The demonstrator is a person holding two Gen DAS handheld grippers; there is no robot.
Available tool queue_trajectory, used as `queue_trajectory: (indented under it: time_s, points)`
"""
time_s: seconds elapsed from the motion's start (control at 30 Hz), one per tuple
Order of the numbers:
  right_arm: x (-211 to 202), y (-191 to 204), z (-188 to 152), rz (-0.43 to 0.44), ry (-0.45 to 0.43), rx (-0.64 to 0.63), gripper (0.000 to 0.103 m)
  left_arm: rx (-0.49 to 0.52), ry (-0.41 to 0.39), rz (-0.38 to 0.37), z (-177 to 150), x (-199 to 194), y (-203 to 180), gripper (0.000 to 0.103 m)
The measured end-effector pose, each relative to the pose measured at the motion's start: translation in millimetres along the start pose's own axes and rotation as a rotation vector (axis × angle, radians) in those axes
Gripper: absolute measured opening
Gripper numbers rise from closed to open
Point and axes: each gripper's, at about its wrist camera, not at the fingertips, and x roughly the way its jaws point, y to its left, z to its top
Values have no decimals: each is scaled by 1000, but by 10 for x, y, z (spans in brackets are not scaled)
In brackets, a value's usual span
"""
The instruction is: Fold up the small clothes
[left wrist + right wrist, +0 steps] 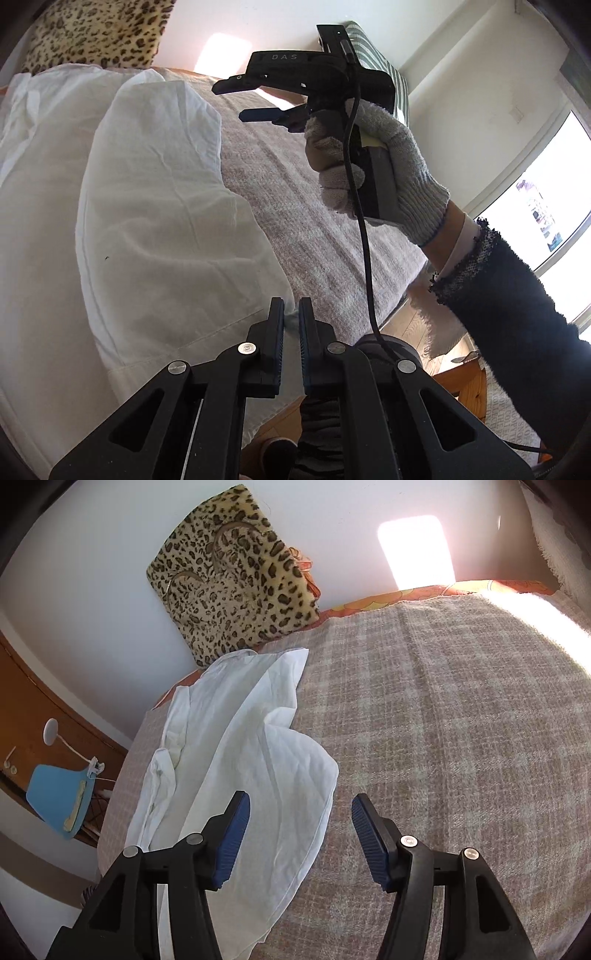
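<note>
White garment (155,192) runs past the left wrist view's edge.

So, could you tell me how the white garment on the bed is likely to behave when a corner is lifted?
The white garment will probably flop and drape, since it lies creased in soft folds. It looks thin, so likely light for its size. The nubbly bed cover may drag on it a little; the left gripper is shut on its edge.

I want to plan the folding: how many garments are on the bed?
1. A white garment lies crumpled along the blanket's left side, below the leopard cushion. More could be hidden outside both views.
</note>
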Motion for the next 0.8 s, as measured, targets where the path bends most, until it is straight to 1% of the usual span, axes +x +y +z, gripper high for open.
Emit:
queue_trajectory:
  time_s: [0.07,0.23,0.27,0.3,0.33,0.4,0.43,0.57,0.7,0.8]
  points:
    - [183,-23,85,-15,11,17,67,-2,-13,-14,-17,-59,-60,6]
    - [529,-92,215,-11,36,54,66,-4,-26,-22,-33,-166,-105,6]
    - [586,-93,226,-10,42,59,54,-13,-30,-27,-52,-193,-95,6]
    - [633,-84,238,-5,47,61,36,-23,-30,-33,-63,-220,-90,6]
    - [671,-70,249,6,56,67,29,-28,-30,-40,-72,-271,-108,6]
    - [694,8,293,0,52,63,10,-17,-27,-42,-105,-304,-122,6]
    - [679,72,323,-8,44,45,7,-15,-24,-47,-126,-310,-125,6]
    - [586,372,459,-61,37,-17,6,-23,-24,-72,-134,-345,-108,6]
    - [563,786,502,-178,58,-153,6,-39,-44,-78,-172,-451,-27,6]
    - [597,1016,522,-231,76,-195,6,-55,-69,-81,-205,-577,54,6]
